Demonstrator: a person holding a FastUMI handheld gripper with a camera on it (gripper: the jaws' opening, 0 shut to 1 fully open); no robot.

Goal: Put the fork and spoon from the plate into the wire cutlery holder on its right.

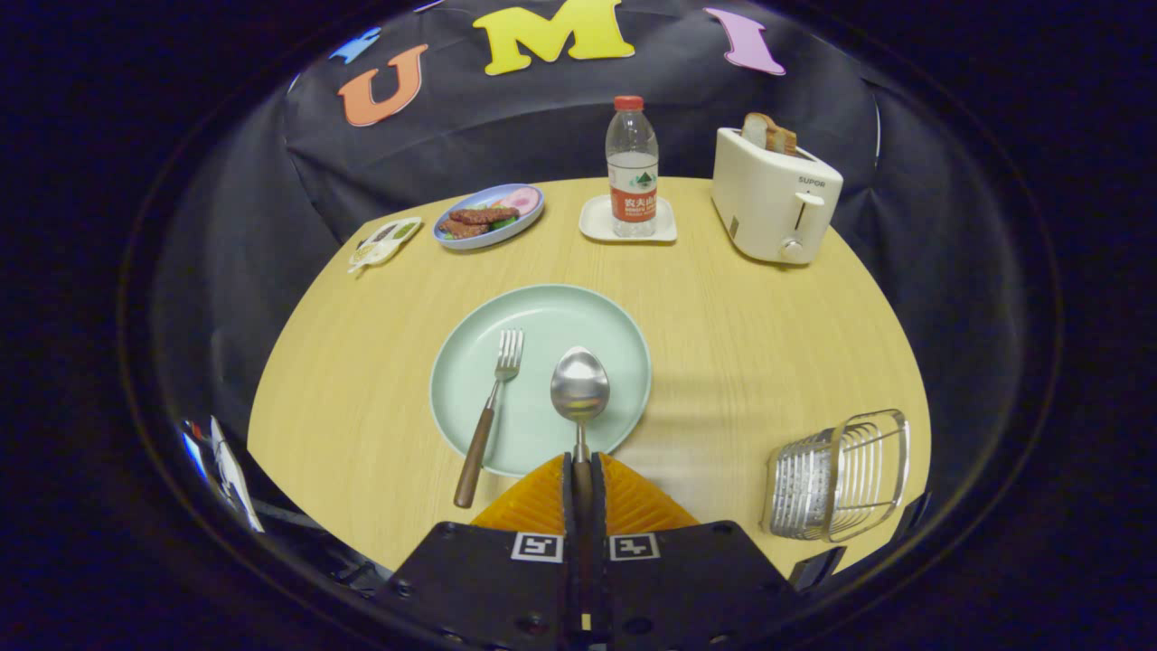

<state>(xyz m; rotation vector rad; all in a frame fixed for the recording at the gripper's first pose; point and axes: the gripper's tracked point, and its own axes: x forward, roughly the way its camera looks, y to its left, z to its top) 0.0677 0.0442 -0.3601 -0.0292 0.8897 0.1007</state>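
My gripper [581, 470] is shut on the spoon's brown handle, its orange fingers [533, 502] pressed together around it. The spoon [580, 387] sticks straight ahead, its steel bowl over the near part of the pale green plate [560, 312]. I cannot tell whether the bowl touches the plate. The fork [489, 419], with a wooden handle, lies on the plate's left side, tines pointing away and handle hanging over the near rim onto the table. The wire cutlery holder [839, 477] stands to the right of the fingers, near the table's front right edge.
At the back of the round wooden table are a white toaster [774, 197] with bread in it, a water bottle [631, 168] on a small white tray, a blue plate of food [489, 216] and a small sauce dish [385, 241].
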